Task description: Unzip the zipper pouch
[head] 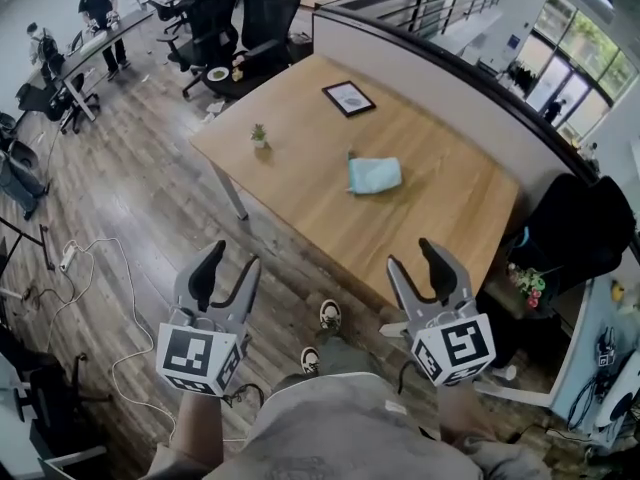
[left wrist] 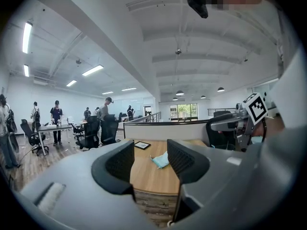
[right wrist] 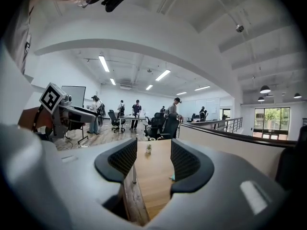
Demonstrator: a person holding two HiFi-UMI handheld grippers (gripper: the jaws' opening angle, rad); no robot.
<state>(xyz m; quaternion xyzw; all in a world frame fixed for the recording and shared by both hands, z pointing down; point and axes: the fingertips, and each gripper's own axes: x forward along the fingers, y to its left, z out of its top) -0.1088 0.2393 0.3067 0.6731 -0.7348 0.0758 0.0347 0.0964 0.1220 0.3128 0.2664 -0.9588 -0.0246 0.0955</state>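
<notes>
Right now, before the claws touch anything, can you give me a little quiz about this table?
1. True or false: the left claw is squeezing the blue pouch.
2. What else sits on the table with the pouch? A) a small plant and a framed picture B) a cup and a book C) a laptop
3. Fill in: the right claw is ____ (open or shut).
Key: 1 false; 2 A; 3 open.

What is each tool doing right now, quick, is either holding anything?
Left tool: open, holding nothing.
Right tool: open, holding nothing.
</notes>
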